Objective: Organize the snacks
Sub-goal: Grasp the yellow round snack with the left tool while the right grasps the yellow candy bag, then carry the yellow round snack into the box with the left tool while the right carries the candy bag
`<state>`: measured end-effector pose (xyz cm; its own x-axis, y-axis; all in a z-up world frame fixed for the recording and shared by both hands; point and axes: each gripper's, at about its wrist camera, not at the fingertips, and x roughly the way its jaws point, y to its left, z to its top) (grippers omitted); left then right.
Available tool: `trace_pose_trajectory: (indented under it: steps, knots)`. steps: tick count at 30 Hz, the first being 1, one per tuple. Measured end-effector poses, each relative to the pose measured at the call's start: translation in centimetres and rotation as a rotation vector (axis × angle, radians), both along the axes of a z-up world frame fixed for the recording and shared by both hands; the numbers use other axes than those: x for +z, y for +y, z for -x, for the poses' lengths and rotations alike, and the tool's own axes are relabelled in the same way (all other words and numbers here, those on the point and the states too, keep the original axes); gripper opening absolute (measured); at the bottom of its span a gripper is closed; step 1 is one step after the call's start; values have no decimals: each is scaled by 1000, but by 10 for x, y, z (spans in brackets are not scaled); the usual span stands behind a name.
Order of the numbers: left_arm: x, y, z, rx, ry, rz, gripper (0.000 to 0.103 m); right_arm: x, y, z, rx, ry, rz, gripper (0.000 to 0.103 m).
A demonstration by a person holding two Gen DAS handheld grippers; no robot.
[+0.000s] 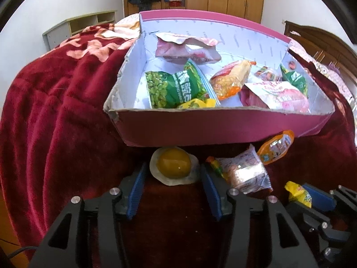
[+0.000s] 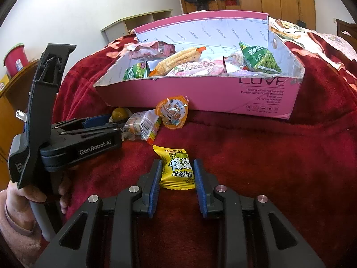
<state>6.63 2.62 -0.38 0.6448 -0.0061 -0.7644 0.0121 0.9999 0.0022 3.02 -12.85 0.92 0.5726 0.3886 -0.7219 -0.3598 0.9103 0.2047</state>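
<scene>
Right gripper [image 2: 177, 174] straddles the yellow foil candy packet [image 2: 177, 171], fingers unclenched; left gripper [image 1: 171, 178] likewise released. Squeeze centrally before lifting to the pink cardboard box [image 2: 200, 93].

From both wrist views I look forward, low and close over the bed [image 1: 55, 111]; both share the pink box [image 1: 200, 129] and the wardrobe behind it.

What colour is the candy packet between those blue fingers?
Yellow, with green-and-white lettering. The candy packet shows best in the right wrist view, between the right gripper's fingers.
</scene>
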Motion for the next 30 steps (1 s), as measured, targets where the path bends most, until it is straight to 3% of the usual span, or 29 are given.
trace_pose_trajectory:
  steps: [11,20,30]
  knots:
    - [2,-7,8,-15,-31,-39,52,0,2,1,0,-9,11,30]
    - [9,6,17,-48,-47,40,42,1,-4,3,6,-13,-35,30]
    - [23,15,37,-72,-83,101,41,3,-7,6,2,-28,-55,29]
